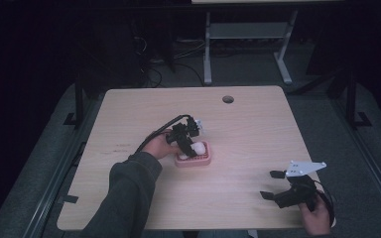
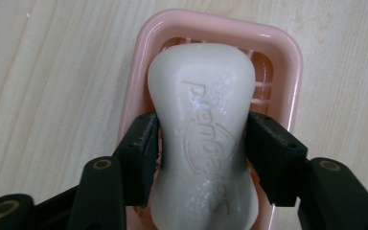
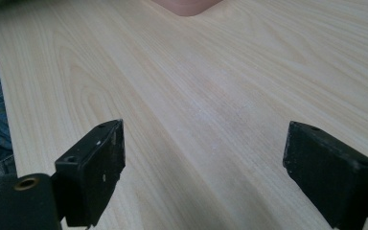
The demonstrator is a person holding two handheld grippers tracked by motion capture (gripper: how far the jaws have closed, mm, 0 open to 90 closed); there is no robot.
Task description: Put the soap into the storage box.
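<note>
Pale wood tabletop (image 1: 253,129), with a pink dish (image 1: 203,161) near its middle, a little toward the left edge. Holds a white bar of soap (image 1: 197,148), lying lengthwise in the dish (brand letters pressed into the top face, seen in the left gripper view).

Left gripper (image 1: 188,144) over the dish, angled down from the left hand (image 1: 156,146), grey sleeve (image 1: 129,188) reaching in from the near edge. Straddles the soap (image 2: 203,129) at its narrow waist: black pads (image 2: 141,148) on either side, one with a thin sliver of pink showing between it and the bar, the other right at the bar's edge, so barely parted and not squeezing. Dish rim (image 2: 287,62) visible around the far end of the bar.

Right gripper (image 1: 273,184) close to the near right corner, in the right hand (image 1: 315,215), well apart from the dish. Jaws spread wide over bare wood, nothing between them (image 3: 203,158); one corner of the dish (image 3: 187,7) at the top of the right gripper view.
</note>
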